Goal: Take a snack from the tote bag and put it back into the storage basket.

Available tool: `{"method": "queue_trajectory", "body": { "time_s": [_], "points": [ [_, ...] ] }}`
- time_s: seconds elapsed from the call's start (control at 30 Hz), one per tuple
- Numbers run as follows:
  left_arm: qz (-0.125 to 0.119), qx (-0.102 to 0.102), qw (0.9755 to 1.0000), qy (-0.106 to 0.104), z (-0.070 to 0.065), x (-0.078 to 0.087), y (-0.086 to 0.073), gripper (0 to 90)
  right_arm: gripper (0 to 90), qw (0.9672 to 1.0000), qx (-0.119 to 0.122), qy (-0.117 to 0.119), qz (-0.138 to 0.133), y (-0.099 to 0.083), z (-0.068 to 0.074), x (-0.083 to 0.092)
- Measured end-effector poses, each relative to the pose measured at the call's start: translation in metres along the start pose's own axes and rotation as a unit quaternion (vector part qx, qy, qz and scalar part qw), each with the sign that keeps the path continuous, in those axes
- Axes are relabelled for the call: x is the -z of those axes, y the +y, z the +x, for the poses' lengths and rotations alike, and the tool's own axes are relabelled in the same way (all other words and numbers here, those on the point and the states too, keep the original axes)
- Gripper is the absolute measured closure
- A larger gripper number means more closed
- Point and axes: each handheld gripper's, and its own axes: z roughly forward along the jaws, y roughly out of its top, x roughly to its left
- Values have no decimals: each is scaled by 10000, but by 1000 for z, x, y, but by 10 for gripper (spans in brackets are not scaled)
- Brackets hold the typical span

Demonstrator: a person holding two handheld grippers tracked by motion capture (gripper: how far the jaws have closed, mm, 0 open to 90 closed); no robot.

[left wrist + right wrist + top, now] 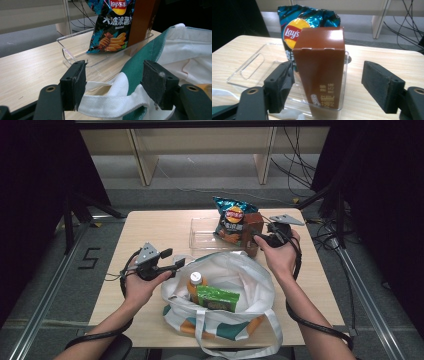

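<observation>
Seemingly halfway: the chip bag (pixel 231 219) and brown box (pixel 252 232) already stand in the clear tray (pixel 200 240) at twelve o'clock, the right claw (pixel 328 85) gaping around that box (pads apart from it), while the left claw (pixel 113 87) holds the tote bag's (pixel 250 285) strap, bottle (pixel 195 285) and green packet (pixel 217 298) left inside.

Wooden table (pixel 150 227), person's forearms in from the bottom. Left gripper (pixel 176 263) sits at the rim of a white tote bag (pixel 250 280) w/ green and orange print – jaws at the bag's edge, grip hard to tell from up here. Inside the bag: an orange-capped bottle (pixel 194 285) and a green packet (pixel 217 298) side by side. Right gripper (pixel 256 239) is just beside a brown box (pixel 251 227) standing in a clear tray (pixel 202 232) – blue chip bag (pixel 231 219) upright next to the box.
</observation>
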Motion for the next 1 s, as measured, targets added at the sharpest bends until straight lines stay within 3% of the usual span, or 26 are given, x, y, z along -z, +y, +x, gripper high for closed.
{"method": "queue_trajectory", "body": {
  "time_s": [0.03,0.07,0.17,0.33,0.4,0.53,0.57,0.6,0.63,0.67,0.83,0.87,0.93,1.0],
  "points": [
    [1,1,10000,1,0,0,0,355,279,10000,-17,-11,39,-1,1,2],
    [0,4,10000,-1,0,0,0,355,287,9999,118,7,4,-1,-1,3],
    [3,5,10000,0,0,0,0,356,319,10000,6,28,70,-4,3,8],
    [6,9,10000,2,0,0,0,355,354,9996,255,150,13,-8,2,10],
    [7,4,10000,1,0,0,0,356,363,9998,111,182,55,-9,6,13],
    [13,-2,10000,5,1,0,0,356,379,9992,290,272,67,-10,4,17],
    [12,1,10000,6,1,0,0,355,385,9996,147,233,83,-11,8,19],
    [12,2,10000,5,0,0,0,356,393,9992,286,270,27,-12,6,20],
    [12,6,10000,4,0,0,0,356,404,9995,146,281,76,-13,9,23],
    [17,2,10000,4,0,0,-1,355,413,9989,304,344,102,-12,6,25],
    [35,2,10000,8,0,-1,-1,356,459,9984,303,470,-75,-16,9,35],
    [39,0,10000,9,0,-1,-1,356,467,9987,178,467,-33,-16,12,39],
    [39,0,10000,11,0,-1,-1,356,472,9975,427,553,-116,-17,9,40],
    [35,2,10000,11,0,-1,-1,356,478,9974,361,628,-41,-19,13,44]
  ]
}}
